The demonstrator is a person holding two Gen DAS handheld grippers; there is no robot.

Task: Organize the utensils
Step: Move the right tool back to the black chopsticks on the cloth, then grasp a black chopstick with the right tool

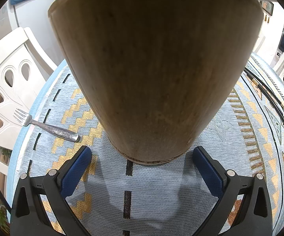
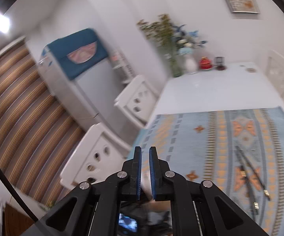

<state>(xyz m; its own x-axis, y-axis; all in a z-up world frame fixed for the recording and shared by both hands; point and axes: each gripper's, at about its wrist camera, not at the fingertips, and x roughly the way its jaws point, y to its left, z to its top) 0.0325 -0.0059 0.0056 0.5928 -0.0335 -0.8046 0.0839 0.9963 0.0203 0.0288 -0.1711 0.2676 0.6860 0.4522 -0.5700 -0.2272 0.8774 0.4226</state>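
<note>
A tall wooden utensil holder (image 1: 151, 68) stands on the patterned blue cloth (image 1: 161, 186) and fills the left wrist view. My left gripper (image 1: 142, 153) is open just in front of its base, one finger on each side, not touching it. A silver fork (image 1: 45, 125) lies on the cloth at the left edge of the table. Black chopsticks (image 1: 268, 92) lie at the right; in the right wrist view they lie on the cloth (image 2: 250, 177). My right gripper (image 2: 145, 151) is shut with nothing between its pads, raised above the table's left edge.
White chairs (image 1: 10, 82) (image 2: 102, 153) stand along the table's left side. A fridge with a blue cover (image 2: 77, 72) stands behind. Vases with flowers (image 2: 173, 45) and small items sit at the far end of the white table (image 2: 211, 92).
</note>
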